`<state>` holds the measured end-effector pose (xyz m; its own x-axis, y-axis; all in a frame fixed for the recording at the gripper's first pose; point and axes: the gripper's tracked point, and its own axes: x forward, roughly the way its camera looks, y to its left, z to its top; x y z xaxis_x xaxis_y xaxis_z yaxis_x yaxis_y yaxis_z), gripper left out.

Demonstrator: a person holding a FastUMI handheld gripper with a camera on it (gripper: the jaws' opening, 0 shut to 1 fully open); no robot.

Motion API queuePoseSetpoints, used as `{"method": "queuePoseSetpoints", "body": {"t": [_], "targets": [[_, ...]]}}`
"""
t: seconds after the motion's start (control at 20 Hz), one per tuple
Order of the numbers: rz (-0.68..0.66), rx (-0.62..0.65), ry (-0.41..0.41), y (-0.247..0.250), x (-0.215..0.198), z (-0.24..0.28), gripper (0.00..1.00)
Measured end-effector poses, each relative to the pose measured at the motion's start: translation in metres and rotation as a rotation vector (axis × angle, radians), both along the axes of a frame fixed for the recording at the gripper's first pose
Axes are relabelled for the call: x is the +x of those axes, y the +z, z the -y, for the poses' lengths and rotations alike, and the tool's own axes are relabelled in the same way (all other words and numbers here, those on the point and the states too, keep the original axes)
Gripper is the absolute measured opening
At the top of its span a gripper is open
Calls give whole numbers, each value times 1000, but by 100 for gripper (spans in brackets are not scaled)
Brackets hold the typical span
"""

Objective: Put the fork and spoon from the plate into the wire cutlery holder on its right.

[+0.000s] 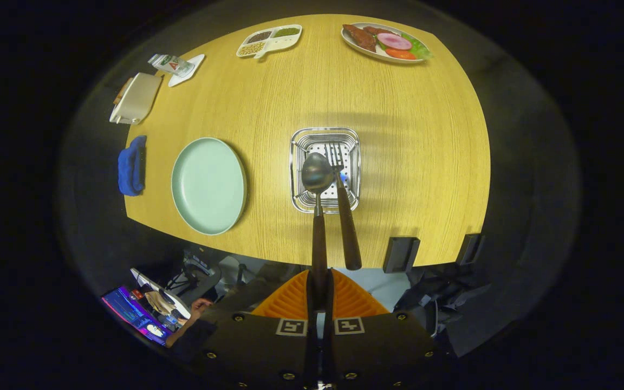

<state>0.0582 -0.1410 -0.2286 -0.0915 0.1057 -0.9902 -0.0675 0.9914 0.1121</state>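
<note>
Hand-held gripper [320,295] sits nearest us, fingers [290,300] drawn close together and clamped on the dark handle of the spoon [316,172]. We see the spoon pointing straight ahead of the fingers, its bowl over the opening of the wire cutlery holder [325,169]. Fork [345,216] lies just beside the spoon, dark handle leaning out over the holder's near rim, tines inside the basket; we can't tell whether the fingers touch it. Holder stands on the wooden table [398,141]. Pale green plate [208,184] sits to the holder's left, nothing on it. Blue cloth [131,165] lies beyond the plate's left side at the table edge. Further off: a cream box [135,98], a small packet on a white dish [171,64], a divided tray of dry foods [268,40], and a plate of food [387,42]. Below the table edge, a person's hand [199,307] rests by a lit screen [136,315].
</note>
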Motion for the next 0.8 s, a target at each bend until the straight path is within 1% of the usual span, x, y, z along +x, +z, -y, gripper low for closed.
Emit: {"method": "queuePoseSetpoints", "body": {"t": [0.05,0.1,0.15,0.2,0.25,0.35,0.4,0.5,0.65,0.75,0.8], "targets": [[-3,-1,-7,-2,3,-1,4],[3,2,-10,-2,8,-3,8],[13,10,-17,0,12,-5,8],[28,13,-21,2,17,-6,12],[43,7,-21,8,21,-3,13],[94,-10,-15,13,26,1,15],[127,-19,-17,19,29,3,19],[234,-17,-20,34,35,-1,20],[442,21,-37,65,42,-19,21],[597,44,-43,89,42,-35,21],[700,44,-35,104,44,-42,21]]}}
